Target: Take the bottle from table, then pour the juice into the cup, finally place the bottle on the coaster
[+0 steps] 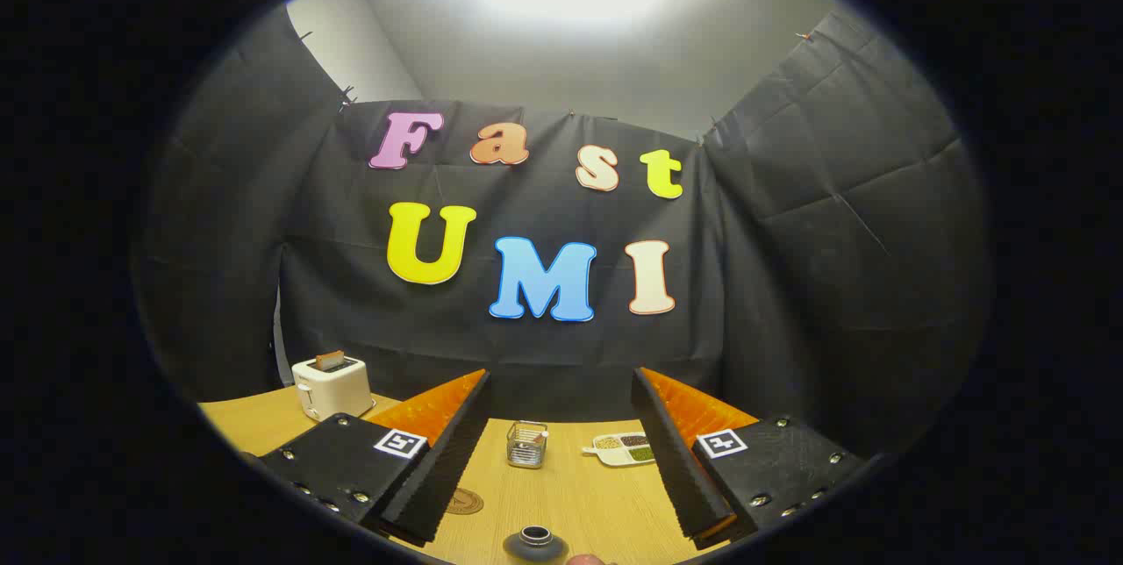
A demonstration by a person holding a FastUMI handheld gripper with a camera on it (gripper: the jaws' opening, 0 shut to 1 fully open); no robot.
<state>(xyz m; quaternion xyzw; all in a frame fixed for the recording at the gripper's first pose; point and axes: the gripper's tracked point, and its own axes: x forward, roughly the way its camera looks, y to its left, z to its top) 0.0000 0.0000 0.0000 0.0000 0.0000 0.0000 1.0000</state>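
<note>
Nearest you, the bottle [535, 543] stands on the desk [570, 504] at its near edge, mouth up between the spread, empty fingers of your claw [561, 517], likely lined up for grasping, with the coaster [463, 502] just beside it.
</note>
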